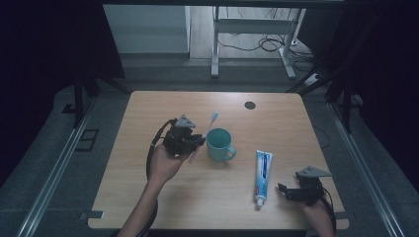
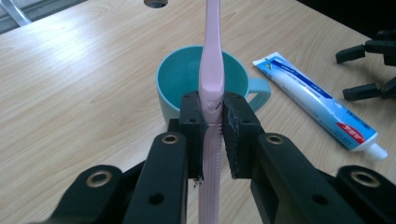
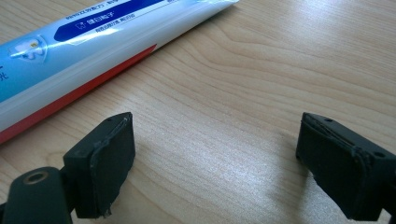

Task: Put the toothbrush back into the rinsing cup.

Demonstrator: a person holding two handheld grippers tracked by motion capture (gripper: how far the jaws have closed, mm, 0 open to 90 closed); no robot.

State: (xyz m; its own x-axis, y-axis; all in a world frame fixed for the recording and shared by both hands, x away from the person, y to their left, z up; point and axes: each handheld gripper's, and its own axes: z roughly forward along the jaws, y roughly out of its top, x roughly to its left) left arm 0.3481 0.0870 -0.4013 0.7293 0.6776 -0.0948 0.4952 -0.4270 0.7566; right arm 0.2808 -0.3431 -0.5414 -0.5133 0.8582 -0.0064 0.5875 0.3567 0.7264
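Observation:
My left gripper (image 1: 197,143) (image 2: 213,116) is shut on a pink toothbrush (image 1: 205,136) (image 2: 211,70), gripping its handle with the head slanting up and away. Just to its right stands a teal mug (image 1: 219,144) (image 2: 177,77), and the brush reaches over the mug's rim in the left gripper view. A blue and white toothpaste tube (image 1: 263,177) (image 2: 322,100) (image 3: 79,51) lies flat on the table, cap toward the front edge. My right gripper (image 1: 285,190) (image 3: 215,163) rests low on the table right of the tube, jaws wide open with bare wood between them.
The wooden table (image 1: 148,197) has a dark round hole (image 1: 250,105) near its far edge. Beyond the table stands a white desk frame (image 1: 252,29) with cables on the floor. Metal rails (image 1: 54,168) run along both sides.

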